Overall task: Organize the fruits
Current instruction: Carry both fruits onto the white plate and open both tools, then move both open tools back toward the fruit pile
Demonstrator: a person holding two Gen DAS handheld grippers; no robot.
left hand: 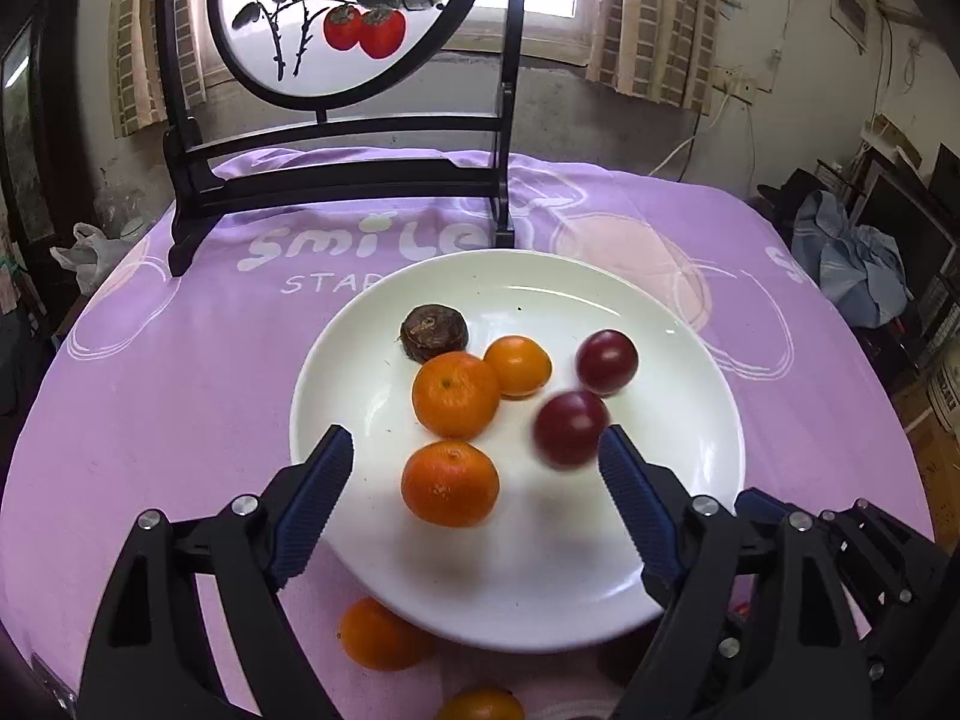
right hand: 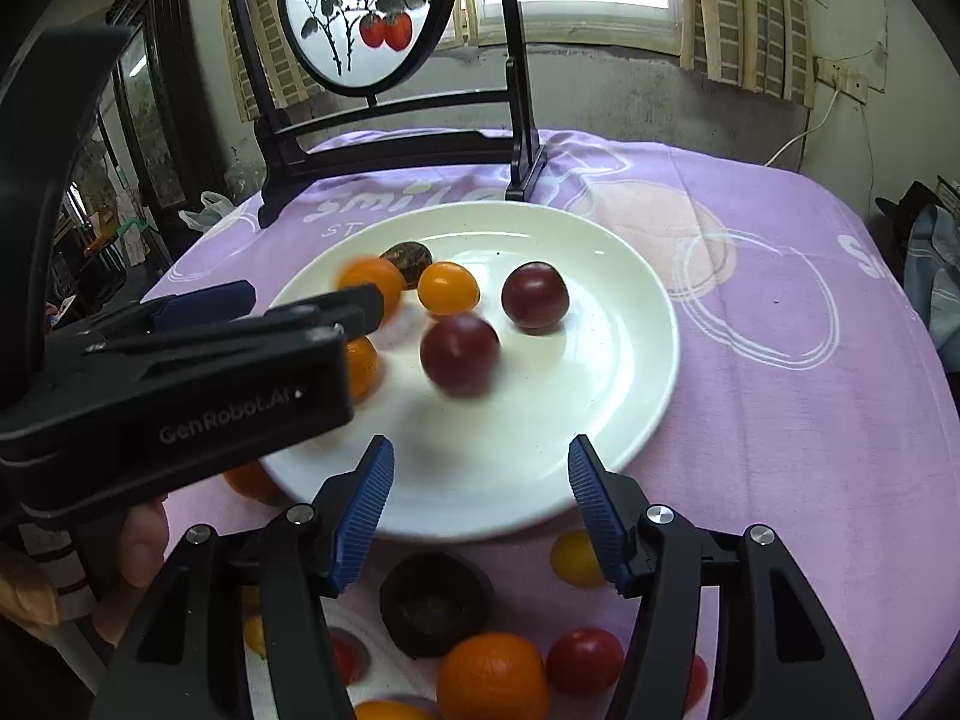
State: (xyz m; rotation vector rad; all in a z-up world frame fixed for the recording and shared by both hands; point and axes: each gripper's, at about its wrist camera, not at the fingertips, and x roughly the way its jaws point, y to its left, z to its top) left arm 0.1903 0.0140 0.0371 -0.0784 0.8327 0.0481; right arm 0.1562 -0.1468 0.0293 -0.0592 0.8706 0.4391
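- Covering the table, a purple cloth (left hand: 180, 360) with white "smile" lettering sits under everything; landmark used below is the white plate (left hand: 678, 540).
- Dark wooden stand (left hand: 336, 180) with a round painted panel of red fruit stands upright behind the plate, on the cloth.
- White plate lies mid-cloth, holding six fruits.
- Left gripper (left hand: 474, 450) hangs over the plate's near half, jaws spread wide, nothing between the pads; no fruit touched.
- Right gripper (right hand: 480, 480) sits at the plate's near rim, jaws apart, nothing gripped; only plate rim and cloth show in the gap.
- A person's fingers (right hand: 141, 540) show under the left gripper body in the right wrist view.
- On the plate: near orange mandarin (left hand: 450, 483) between the left jaws' line of sight, second mandarin (left hand: 455, 395) just behind it, small yellow-orange tomato (left hand: 519, 366) touching that second mandarin.
- Brown wrinkled fruit (left hand: 433, 333) at the plate's far side, just behind the second mandarin.
- Two dark red plums: blurred one (left hand: 570, 429) near the left gripper's right-hand fingertip, sharp one (left hand: 607, 361) just behind it.
- Off the plate, on the near cloth: dark brown fruit (right hand: 435, 603), an orange (right hand: 492, 675), red cherry tomato (right hand: 585, 660), yellow cherry tomato (right hand: 573, 558) close to the near rim.
- One more orange fruit (left hand: 381, 633) lies partly tucked under the plate's near-left rim.
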